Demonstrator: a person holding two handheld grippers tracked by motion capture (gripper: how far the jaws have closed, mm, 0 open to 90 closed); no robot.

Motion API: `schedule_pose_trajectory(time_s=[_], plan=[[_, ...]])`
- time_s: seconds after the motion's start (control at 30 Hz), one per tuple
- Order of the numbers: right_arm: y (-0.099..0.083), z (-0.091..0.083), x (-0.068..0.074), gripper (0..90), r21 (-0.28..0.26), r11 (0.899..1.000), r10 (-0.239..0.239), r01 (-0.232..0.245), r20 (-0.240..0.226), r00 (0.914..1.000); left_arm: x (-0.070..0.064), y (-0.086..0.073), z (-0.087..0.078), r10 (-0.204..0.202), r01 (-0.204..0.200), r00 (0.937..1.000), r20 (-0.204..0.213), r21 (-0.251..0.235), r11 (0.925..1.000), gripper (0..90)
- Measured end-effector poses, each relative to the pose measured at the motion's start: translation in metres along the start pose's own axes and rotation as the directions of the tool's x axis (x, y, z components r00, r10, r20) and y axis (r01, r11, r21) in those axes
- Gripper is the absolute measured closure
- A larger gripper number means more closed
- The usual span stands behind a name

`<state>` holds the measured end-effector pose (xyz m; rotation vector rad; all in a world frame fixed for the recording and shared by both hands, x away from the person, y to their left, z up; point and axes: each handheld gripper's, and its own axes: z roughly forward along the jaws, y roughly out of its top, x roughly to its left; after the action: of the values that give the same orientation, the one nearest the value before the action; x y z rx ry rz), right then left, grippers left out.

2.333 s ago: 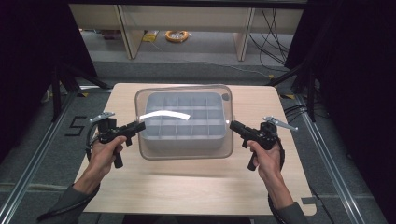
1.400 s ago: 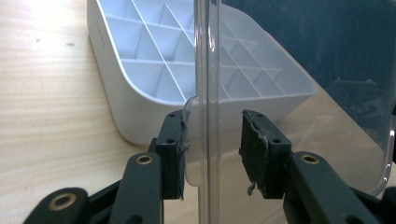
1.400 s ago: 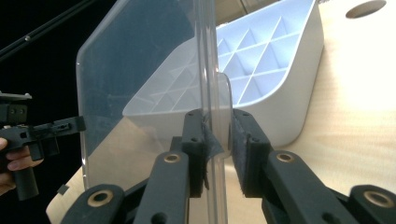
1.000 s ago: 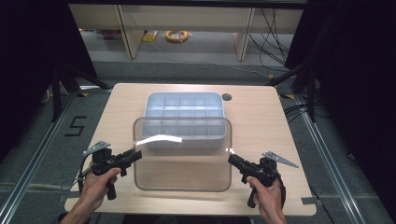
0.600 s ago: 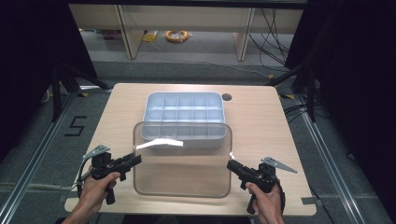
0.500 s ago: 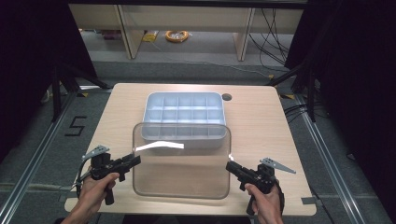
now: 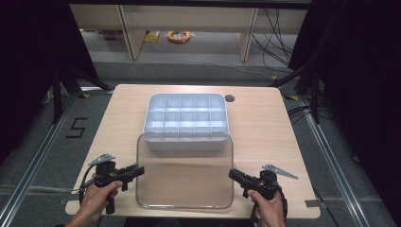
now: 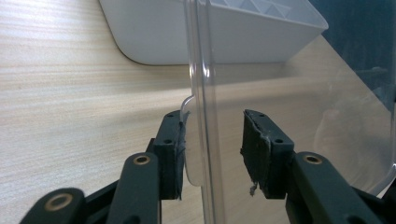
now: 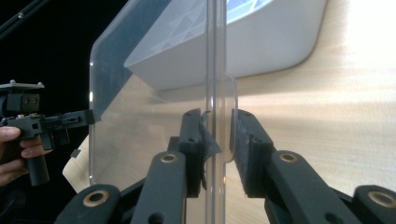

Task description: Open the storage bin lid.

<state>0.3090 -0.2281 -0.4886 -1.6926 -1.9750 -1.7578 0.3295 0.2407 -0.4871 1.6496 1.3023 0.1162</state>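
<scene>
A clear plastic lid (image 7: 184, 179) lies nearly flat over the near part of the table, its far edge at the front wall of a white compartment tray (image 7: 187, 144). My left gripper (image 7: 139, 169) is at the lid's left edge. In the left gripper view the left gripper (image 8: 212, 149) stands open, with the lid's rim (image 8: 205, 93) in the gap and touching one pad. My right gripper (image 7: 232, 173) is at the lid's right edge. In the right gripper view the right gripper (image 9: 217, 135) is shut on the lid's side tab (image 9: 228, 116).
The tray's compartments look empty. A round dark hole (image 7: 230, 98) sits in the table behind the tray. The near table edge (image 7: 189, 215) runs just below the lid. Bare wood lies left and right of the tray. The floor beyond holds shelving and cables.
The lid has left the top of the tray, been drawn toward the near table edge and lowered. Both hands came back with it. The tray stayed put.
</scene>
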Motion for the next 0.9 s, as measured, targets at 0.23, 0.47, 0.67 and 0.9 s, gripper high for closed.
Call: schedule_pose_trajectory(time_s=[0.23, 0.47, 0.67, 0.9], plan=[[-0.004, 0.004, -0.008, 73.1, 0.023, 1.0, -0.005, 0.004, 0.015, 0.9999, 0.002, -0.004, 0.003, 0.008, -0.009, 0.9999, 0.014, 0.041, 0.9991, 58.0], [-0.008, 0.006, -0.01, 71.6, 0.05, 0.999, 0.008, -0.01, 0.028, 0.9996, 0.003, -0.009, 0.001, 0.012, -0.014, 0.9997, 0.023, 0.066, 0.9978, 58.2], [-0.01, 0.006, -0.011, 71.0, 0.064, 0.998, 0.014, -0.017, 0.034, 0.9993, 0.003, -0.012, 0.002, 0.013, -0.015, 0.9995, 0.029, 0.088, 0.996, 57.5], [-0.016, 0.003, -0.013, 70.1, 0.079, 0.996, 0.029, -0.033, 0.049, 0.9984, 0.002, -0.015, 0.004, 0.012, -0.016, 0.9991, 0.041, 0.113, 0.9934, 57.4]])
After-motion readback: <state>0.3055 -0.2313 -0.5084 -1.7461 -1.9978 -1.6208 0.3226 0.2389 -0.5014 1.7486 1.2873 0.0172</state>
